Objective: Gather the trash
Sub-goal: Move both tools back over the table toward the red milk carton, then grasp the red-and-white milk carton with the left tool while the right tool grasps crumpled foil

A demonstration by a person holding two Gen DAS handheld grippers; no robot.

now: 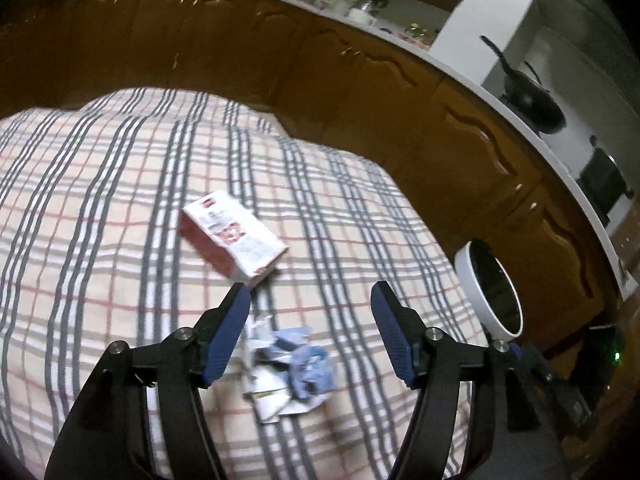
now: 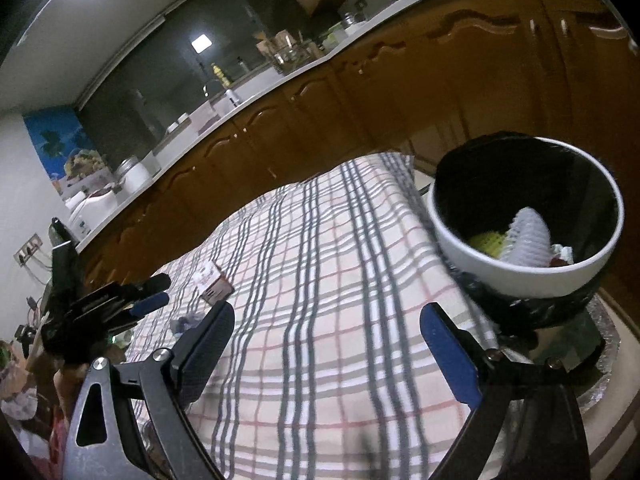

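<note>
Both the left gripper [image 1: 310, 296] and right gripper [image 2: 326, 318] gape empty. Crumpled paper [image 1: 286, 368] and a red-and-white carton [image 1: 232, 240] remain on the checked cloth [image 1: 100, 220], left of the bin [image 2: 528, 216]. The bin already holds some scraps.

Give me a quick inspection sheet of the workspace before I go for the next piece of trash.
Surface: plaid cloth covers the table, wrinkled.
Job's things: red-and-white carton lying on the cloth; crumpled paper wad nearer the camera; white bin with black liner at the table's end, already holding some scraps.
Clutter: nothing seen on the cloth besides the trash.
Grippers: left gripper open, over the paper wad, nothing gripped; right gripper open and empty, near the bin.
Cables: nothing seen clearly.
Surroundings: wooden cabinets under a white counter; black pan on the stove.
</note>
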